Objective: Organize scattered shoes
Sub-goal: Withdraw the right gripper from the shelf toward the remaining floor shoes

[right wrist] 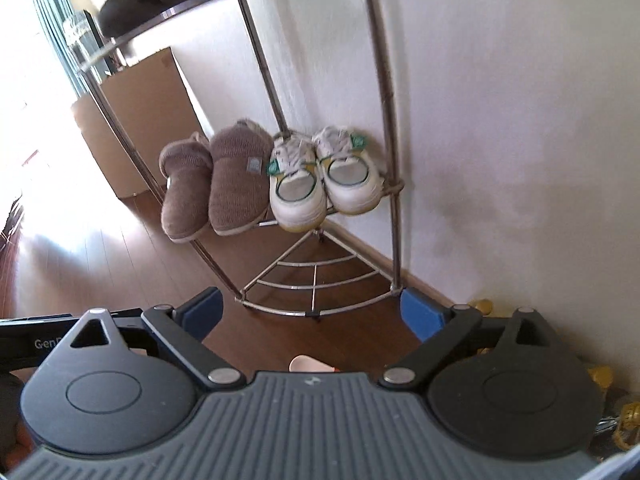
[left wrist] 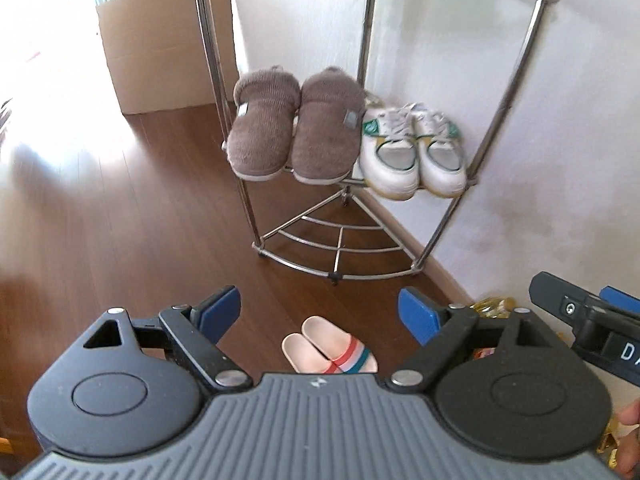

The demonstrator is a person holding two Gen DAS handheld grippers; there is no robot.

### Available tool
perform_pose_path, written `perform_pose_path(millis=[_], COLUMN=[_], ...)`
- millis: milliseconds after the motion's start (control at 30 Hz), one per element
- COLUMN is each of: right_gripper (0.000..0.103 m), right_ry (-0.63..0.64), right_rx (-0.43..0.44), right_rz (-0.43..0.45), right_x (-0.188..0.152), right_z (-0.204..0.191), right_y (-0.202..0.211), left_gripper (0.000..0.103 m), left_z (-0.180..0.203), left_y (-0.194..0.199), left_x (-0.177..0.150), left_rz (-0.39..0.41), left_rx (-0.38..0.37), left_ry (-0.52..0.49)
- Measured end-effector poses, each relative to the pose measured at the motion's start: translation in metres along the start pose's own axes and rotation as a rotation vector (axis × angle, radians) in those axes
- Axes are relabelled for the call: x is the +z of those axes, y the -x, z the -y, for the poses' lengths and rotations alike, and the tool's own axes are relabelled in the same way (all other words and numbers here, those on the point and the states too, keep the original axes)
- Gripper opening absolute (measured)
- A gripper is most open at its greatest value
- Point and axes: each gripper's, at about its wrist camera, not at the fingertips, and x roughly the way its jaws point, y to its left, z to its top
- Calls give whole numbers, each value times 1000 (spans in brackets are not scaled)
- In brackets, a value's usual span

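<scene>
Both grippers tilt down toward the floor, jaws spread wide and empty: the left gripper [left wrist: 320, 312] above the striped slides [left wrist: 330, 346], the right gripper [right wrist: 312, 314] beside it. On the corner rack [left wrist: 340, 248], the brown slippers [left wrist: 298, 128] sit at the middle shelf's left edge, touching the white sneakers [left wrist: 414, 152] at its right.

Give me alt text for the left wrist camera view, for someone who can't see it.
An open, empty left gripper hangs over a pair of pink striped slide sandals on a dark wood floor. Beyond, a chrome corner shoe rack holds brown knitted slippers beside white sneakers with green trim.
</scene>
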Motion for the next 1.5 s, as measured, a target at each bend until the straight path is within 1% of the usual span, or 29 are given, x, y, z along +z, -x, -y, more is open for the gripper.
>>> perform_pose_path(millis=[167,300,433,600,767,867,1167,1500], right_gripper=[96,96,97,97,97,97,97,98], right_ry=[0,3,17,37,20,9,50,60], right_rx=[20,31,39,15,-19,-23,-85,-114], right_rz=[62,80,96,95,65,40,-63,-131], right_x=[-2,0,2,1,-7,-11,-24,-42], right_z=[-2,-12,-24,-36,-47,-54,-73,-75], right_y=[32,42,46,35,24,18,-11,-37], left_gripper=[88,89,89,90,90,90,90,90], left_z=[5,-1,-10,-22,-36,-42,-60,-64], left_y=[31,47,52,41,26,20,1,-29], left_x=[-4,-2,0,0,-3,-5,-14,-28], left_rz=[57,75,82,65,34,18,-28,-88], left_rx=[-6,0,8,12,13,12,8,10], left_ry=[-12,-8,-11,-15,-26,-25,-28,-45])
